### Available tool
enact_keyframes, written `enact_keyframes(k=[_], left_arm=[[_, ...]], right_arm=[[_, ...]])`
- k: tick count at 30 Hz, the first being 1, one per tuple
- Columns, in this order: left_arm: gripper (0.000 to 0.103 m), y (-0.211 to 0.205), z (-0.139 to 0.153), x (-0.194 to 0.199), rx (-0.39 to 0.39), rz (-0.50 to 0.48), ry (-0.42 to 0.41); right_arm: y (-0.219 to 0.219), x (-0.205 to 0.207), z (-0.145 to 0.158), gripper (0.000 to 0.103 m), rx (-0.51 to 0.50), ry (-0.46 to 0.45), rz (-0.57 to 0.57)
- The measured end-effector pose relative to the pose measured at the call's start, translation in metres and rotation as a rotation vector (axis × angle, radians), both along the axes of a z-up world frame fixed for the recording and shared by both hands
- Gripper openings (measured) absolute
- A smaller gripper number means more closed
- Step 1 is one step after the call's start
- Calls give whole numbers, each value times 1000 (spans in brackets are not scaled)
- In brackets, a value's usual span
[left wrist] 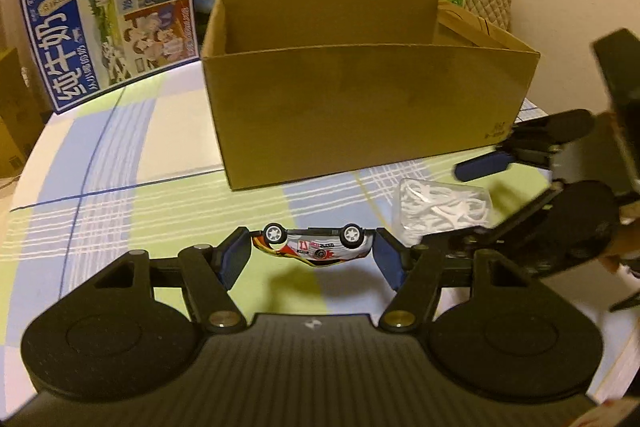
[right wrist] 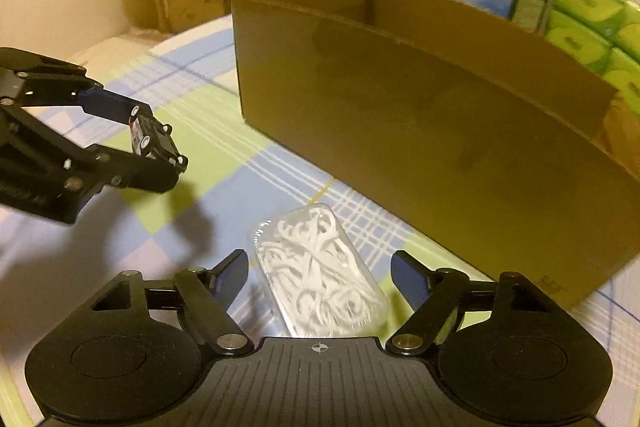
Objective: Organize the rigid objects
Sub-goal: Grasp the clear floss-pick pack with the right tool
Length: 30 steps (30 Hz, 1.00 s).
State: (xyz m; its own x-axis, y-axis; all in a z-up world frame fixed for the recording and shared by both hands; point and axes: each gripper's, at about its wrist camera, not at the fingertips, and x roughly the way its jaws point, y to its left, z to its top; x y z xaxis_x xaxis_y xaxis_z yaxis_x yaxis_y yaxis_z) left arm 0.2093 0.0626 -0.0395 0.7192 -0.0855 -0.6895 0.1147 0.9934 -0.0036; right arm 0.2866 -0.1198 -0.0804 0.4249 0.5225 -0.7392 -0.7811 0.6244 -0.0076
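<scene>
Presently the left gripper (left wrist: 314,253) clamps a toy car (left wrist: 314,247) end to end, wheels up, lifted clear of the checked cloth (left wrist: 120,195) in front of the open cardboard box (left wrist: 360,115). The right gripper (right wrist: 320,277) straddles a clear case of floss picks (right wrist: 320,275) lying on the cloth beside the box; its pads stand apart from the case, jaws open.

left hand-held gripper (left wrist: 314,251): clamped, lifted, tilted down | right hand-held gripper (right wrist: 319,277): jaws apart, apparently not gripping, low
</scene>
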Motion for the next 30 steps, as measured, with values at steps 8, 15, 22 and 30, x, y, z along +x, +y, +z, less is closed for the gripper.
enact_keyframes(k=[8,15,22,30], left_arm=[[63,-4,-1,5,-1,-5,2],[63,-11,-6,6,14,-17,17],[63,-9,1,7,8,12,-6],[63,-14,19,4,8,28,-54]], right_arm=[[4,4,0,54,0,86,-2],[2,-2,-4,54,-24,90,-16],[2,-12,14,54,27,50,-50],[-12,-30,46,54,99,-71,-94]])
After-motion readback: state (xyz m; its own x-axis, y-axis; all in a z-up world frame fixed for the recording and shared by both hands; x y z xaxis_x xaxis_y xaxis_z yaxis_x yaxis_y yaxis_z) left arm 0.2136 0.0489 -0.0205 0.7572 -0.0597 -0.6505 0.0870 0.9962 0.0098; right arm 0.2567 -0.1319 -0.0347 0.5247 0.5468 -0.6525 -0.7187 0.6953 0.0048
